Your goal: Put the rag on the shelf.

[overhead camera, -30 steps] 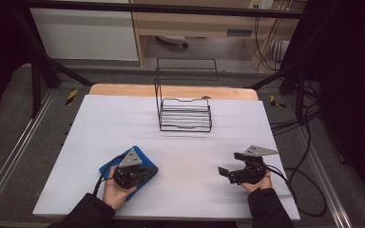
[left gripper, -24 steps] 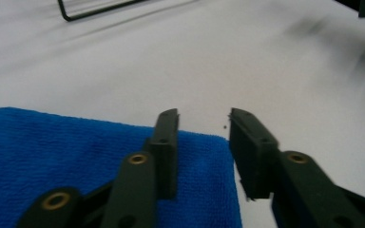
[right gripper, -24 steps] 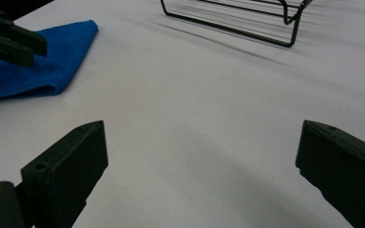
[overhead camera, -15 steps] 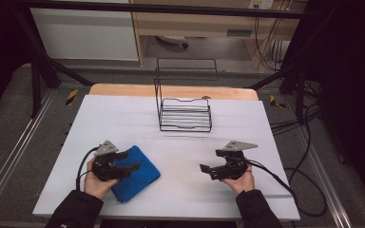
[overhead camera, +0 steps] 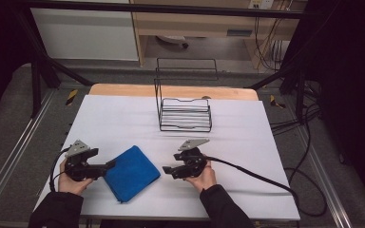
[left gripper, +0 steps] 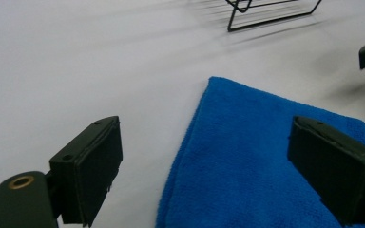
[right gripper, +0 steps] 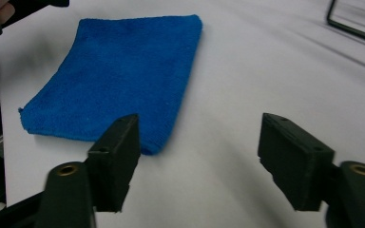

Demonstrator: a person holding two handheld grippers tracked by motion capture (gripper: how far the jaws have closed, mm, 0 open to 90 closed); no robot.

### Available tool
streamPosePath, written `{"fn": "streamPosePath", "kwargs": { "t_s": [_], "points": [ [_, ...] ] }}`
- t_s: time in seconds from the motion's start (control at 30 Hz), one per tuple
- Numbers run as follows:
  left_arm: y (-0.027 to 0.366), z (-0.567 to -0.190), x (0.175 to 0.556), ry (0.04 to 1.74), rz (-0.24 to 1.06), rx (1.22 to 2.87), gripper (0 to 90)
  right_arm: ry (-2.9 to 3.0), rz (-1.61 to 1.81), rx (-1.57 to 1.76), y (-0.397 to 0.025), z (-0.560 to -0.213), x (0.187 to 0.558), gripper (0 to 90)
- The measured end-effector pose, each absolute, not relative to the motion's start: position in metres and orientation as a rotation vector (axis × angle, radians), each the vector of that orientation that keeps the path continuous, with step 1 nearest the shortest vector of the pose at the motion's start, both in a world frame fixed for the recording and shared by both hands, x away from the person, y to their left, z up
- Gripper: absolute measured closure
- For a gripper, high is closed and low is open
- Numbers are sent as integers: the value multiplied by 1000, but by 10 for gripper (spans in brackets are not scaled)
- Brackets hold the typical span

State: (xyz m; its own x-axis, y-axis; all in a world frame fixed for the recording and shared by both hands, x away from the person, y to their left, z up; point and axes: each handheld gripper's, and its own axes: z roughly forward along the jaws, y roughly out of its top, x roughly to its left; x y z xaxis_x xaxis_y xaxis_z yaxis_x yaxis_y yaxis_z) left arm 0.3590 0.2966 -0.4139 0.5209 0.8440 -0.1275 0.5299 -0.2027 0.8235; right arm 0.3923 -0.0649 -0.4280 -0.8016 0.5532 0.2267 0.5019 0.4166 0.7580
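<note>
Blue cloth (overhead camera: 131,173) (folded flat) lies between both gaping grippers (overhead camera: 109,166) (overhead camera: 167,170), wire rack (overhead camera: 185,114) beyond.

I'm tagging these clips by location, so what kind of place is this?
Likely a lab recording rig, not a home: a white table inside a dark metal frame, loose cables on the floor, and hand-held grippers by a blue cloth.

fuzzy blue terry cloth (overhead camera: 131,173), thin black wire rack (overhead camera: 185,114)

L gripper (overhead camera: 108,165) off the blue cloth (overhead camera: 132,172), now at its left edge, R gripper (overhead camera: 167,170) moved closer
</note>
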Motion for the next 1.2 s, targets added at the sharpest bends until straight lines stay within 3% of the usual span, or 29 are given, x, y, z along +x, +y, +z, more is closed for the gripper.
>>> {"fn": "streamPosePath", "kwargs": {
  "t_s": [0.2,0.27,0.4,0.57,0.67,1.07,1.2],
  "points": [
    [304,-417,360,1161,446,1858,115,2667,1321,969,-39,-441,398,488],
    [305,-420,361,1166,450,1875,116,2698,1298,954,-30,-447,398,577],
    [306,-422,363,1171,443,1876,121,2724,1291,988,-27,-452,399,651],
    [309,-425,364,1183,433,1867,127,2751,1304,997,-27,-454,397,821],
    [310,-426,365,1189,427,1861,131,2738,1310,996,-27,-451,395,865],
    [311,-425,364,1188,429,1847,136,2654,1238,1024,-48,-427,374,875],
    [310,-426,364,1185,426,1852,136,2607,1219,1104,-81,-423,367,871]
  ]
}}
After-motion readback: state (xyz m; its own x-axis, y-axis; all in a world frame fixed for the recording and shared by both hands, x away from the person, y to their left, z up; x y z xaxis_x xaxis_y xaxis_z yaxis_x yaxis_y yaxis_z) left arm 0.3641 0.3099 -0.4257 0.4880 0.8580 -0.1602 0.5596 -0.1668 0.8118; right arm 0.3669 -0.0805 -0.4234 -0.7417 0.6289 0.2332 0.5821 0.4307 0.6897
